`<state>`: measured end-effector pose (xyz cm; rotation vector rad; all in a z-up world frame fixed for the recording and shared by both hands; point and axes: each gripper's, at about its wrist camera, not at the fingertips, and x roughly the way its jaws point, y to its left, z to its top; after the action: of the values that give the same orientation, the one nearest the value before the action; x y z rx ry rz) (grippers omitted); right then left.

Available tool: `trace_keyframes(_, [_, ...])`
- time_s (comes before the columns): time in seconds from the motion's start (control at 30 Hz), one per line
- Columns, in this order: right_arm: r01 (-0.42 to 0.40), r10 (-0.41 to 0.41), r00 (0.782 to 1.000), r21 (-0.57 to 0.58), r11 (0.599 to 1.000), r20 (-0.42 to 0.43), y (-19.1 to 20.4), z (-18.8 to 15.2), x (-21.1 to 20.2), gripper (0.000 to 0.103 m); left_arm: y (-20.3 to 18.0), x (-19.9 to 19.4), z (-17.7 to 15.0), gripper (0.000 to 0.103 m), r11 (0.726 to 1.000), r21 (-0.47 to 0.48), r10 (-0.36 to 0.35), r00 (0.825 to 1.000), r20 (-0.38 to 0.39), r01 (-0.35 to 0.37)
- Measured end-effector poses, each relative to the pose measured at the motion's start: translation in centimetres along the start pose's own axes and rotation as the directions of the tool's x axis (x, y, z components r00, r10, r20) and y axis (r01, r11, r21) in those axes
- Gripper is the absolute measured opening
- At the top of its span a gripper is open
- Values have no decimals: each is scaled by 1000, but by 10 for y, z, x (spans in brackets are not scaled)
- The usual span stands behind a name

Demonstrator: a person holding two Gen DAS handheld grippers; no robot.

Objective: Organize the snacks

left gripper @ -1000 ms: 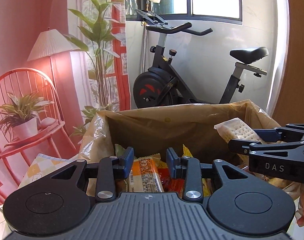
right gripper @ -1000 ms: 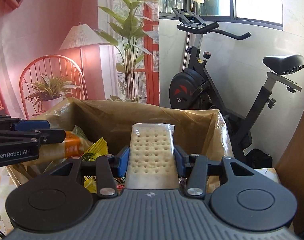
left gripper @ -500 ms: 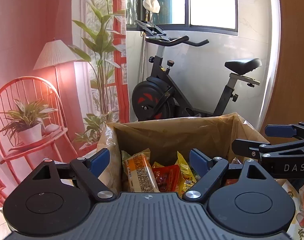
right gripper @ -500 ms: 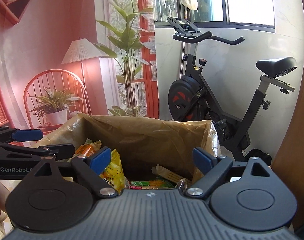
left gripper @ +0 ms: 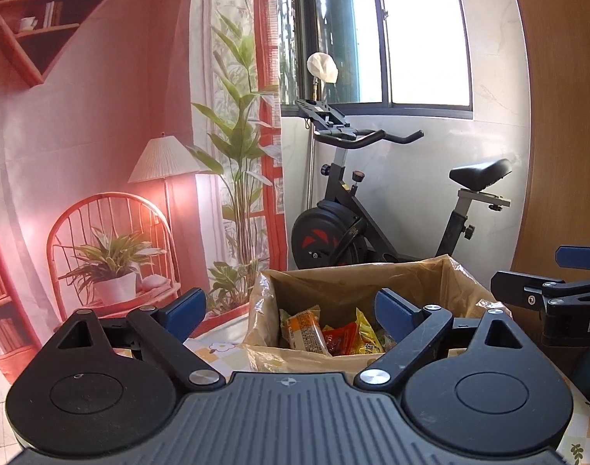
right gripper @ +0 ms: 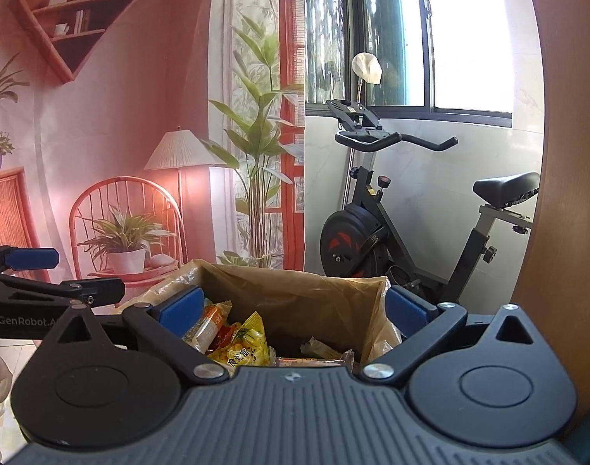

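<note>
1. Step in hand, judging by the layout: finishing a drop-off of snacks into the lined box, with both tools hanging empty above its near rim.
2. Holding the left hand-held gripper spread wide, its jaws having just been opening; gripping nothing, with only the box's open mouth showing between the blue pads.
3. Holding the right hand-held gripper equally wide, its jaws also having just been opening; clamping nothing, and sitting just beside the left one.
4. Resting inside the box, all apart from the pads: an orange bar leaning against the left wall, a red packet and a yellow packet touching it, and a pale cracker pack lying lower down toward the right wall.
5. Standing the box on the cloth-covered surface, apparently toward its far edge; showing a bare patch of cloth at the box's near left corner.
6. Calling next, probably, for turning away from the box and looking along the near edge of the surface for loose snacks; seeing none in either view, so not telling how many remain.
7. Needing care in any fresh approach: keeping the pads clear of the crinkled liner folded over the rim, likely to snag or drag.
</note>
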<state>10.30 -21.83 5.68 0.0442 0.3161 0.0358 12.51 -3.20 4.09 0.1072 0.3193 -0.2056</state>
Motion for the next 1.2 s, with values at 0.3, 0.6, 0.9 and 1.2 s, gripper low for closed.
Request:
trace_keyframes(0.3, [-32,32,999,54,998,-1,9,-18,-32,102,2,-35,-11,98,998,-35,51,999,0,-51])
trace_keyframes(0.6, [-30,30,1000,44,999,0,17,-23,-40,102,3,-45,-17,98,995,-39,90,996,-16,-90])
trace_keyframes(0.9, [-21,21,1000,67,998,-7,14,-27,-43,102,5,-51,-19,98,993,-42,108,994,-17,-108])
trace_keyframes(1.2, [-24,24,1000,66,998,1,13,-26,-48,102,2,-50,-20,98,993,-35,109,994,-18,-110])
